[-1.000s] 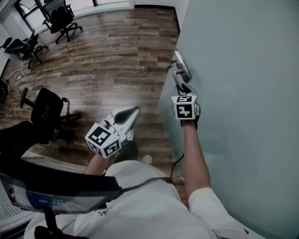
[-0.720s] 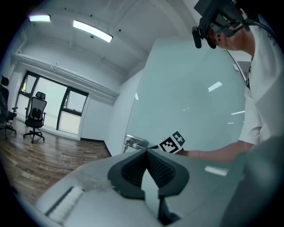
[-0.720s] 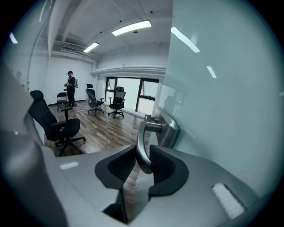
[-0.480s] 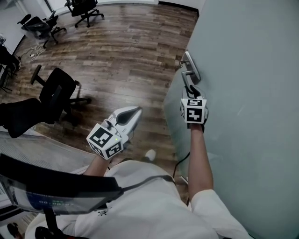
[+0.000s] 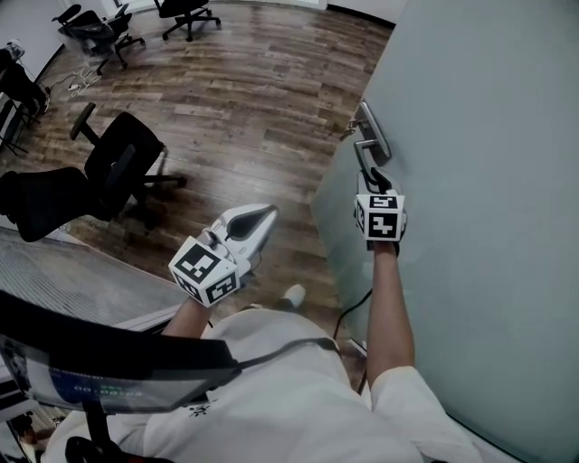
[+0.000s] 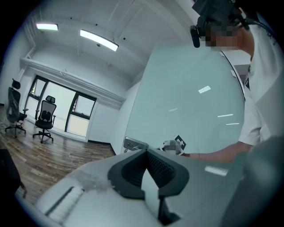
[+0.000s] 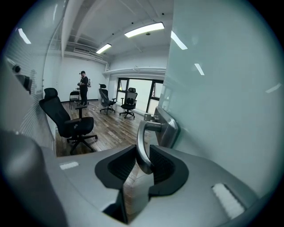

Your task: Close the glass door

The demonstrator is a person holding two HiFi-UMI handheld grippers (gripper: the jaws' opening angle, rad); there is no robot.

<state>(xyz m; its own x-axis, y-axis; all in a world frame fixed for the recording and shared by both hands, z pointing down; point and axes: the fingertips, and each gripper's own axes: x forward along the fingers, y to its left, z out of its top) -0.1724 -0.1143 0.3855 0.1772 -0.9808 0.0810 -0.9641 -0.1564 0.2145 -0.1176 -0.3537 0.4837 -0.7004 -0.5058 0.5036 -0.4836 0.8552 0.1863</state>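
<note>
Right gripper (image 5: 376, 181): pinches the free end of the brushed metal lever handle (image 5: 365, 154); in the right gripper view (image 7: 143, 151) both dark ribbed pads press on the lever (image 7: 140, 133).
Left gripper (image 5: 264, 212): pressed together at the tips with nothing between, as seen in the left gripper view (image 6: 145, 151); held in the air well apart from the door, pointing toward its edge.
Marker cubes: one behind each set of jaws, left (image 5: 204, 271) and right (image 5: 382, 217).
Frosted pale-green glass door (image 5: 479, 181): fills the right side of the head view; stands open, its free edge out over the floor; reflects ceiling lights in both gripper views (image 7: 222, 88) (image 6: 195, 97).
Handle mount: oblong metal backplate (image 5: 373, 128) close to the door's edge, the lever reaching from it down to the jaws.
Right forearm (image 5: 389, 307): bare, stretched along the door face behind the gripper.
Clothing: white short-sleeved shirt (image 5: 289, 389); thin black cable (image 5: 348, 312) hanging beside the arm; pale shoe (image 5: 291, 296) on the floor below.
Floor: brown wood planks (image 5: 244, 99), running across the whole room.
Near seating: black swivel office chair (image 5: 122, 167) on a star base, left of the door (image 7: 71, 122).
Far seating: more black office chairs (image 5: 185, 11) along the far wall.
Left foreground: grey ribbed panel (image 5: 81, 280) with a dark bar below it.
Far wall: tall dark-framed windows (image 7: 140, 91) (image 6: 57, 111).
Ceiling: white, with long light strips (image 7: 144, 29) (image 6: 98, 40).
Background: a person in dark clothes (image 7: 83, 86) standing at the far side of the room.
</note>
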